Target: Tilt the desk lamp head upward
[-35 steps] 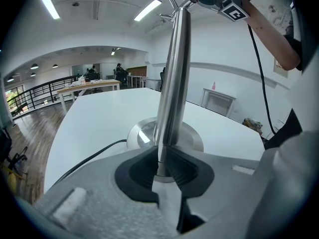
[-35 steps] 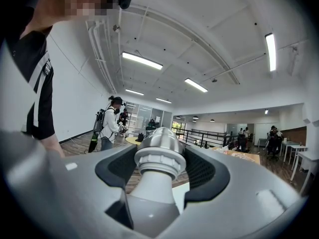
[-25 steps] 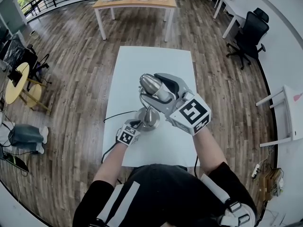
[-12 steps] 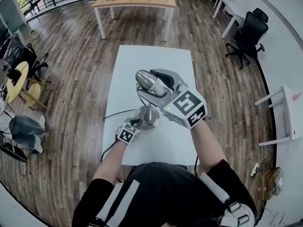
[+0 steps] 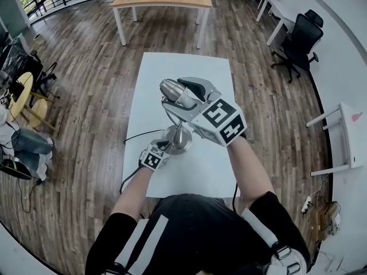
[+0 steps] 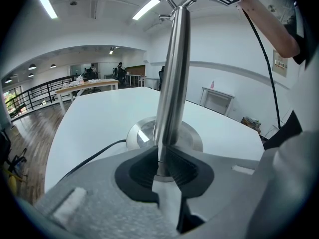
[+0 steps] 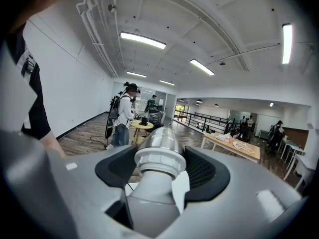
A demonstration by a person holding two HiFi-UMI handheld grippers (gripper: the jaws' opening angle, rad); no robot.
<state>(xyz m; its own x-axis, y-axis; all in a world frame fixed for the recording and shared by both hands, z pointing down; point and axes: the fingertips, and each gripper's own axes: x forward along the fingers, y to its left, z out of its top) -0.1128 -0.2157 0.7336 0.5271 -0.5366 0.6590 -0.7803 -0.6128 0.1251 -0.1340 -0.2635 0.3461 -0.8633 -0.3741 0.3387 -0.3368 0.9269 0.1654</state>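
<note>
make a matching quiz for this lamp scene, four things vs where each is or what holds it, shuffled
1 lamp head
2 lamp stem
3 lamp base
4 black cord

A stands on the white table
B clamped in the left gripper
C trails off the table's left edge
D held in the right gripper

Pairs: 1-D, 2-B, 3-A, 4-C
</note>
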